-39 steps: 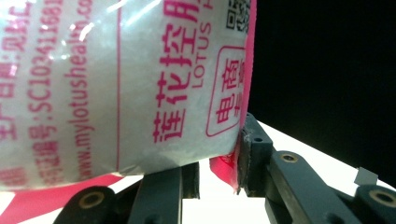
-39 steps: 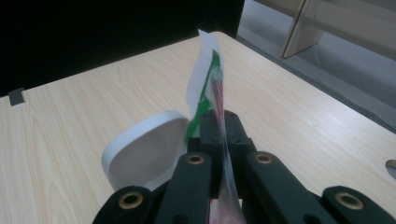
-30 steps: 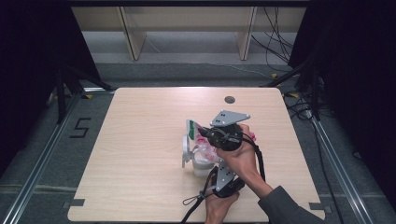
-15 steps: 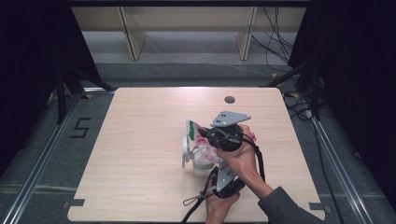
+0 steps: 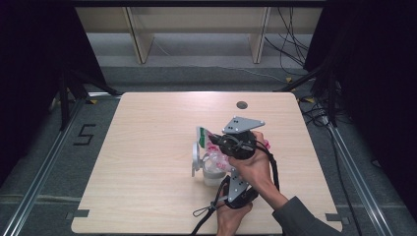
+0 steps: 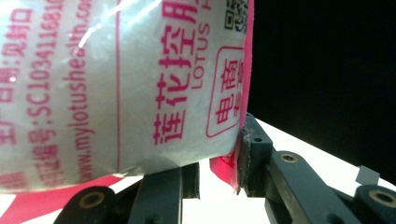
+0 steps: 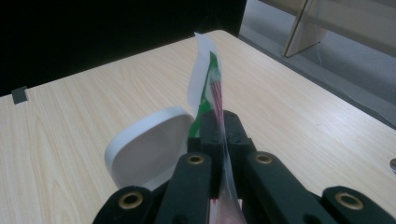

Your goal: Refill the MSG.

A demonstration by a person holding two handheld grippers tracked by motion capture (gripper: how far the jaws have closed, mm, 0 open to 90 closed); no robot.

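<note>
A plastic bag with pink print and a green top hangs over a white container whose flip lid stands open, near the table's front middle. My right gripper comes at the bag from the right and is shut on its top edge, and the white lid shows just beyond its jaws. My left gripper reaches up from the front. Its jaws pinch the lower corner of the bag, whose printed face looms over them.
The wooden table has a dark round hole at its far middle. Wooden shelving stands behind the table, cables lie at the back right, and a "5" mark is on the floor at the left.
</note>
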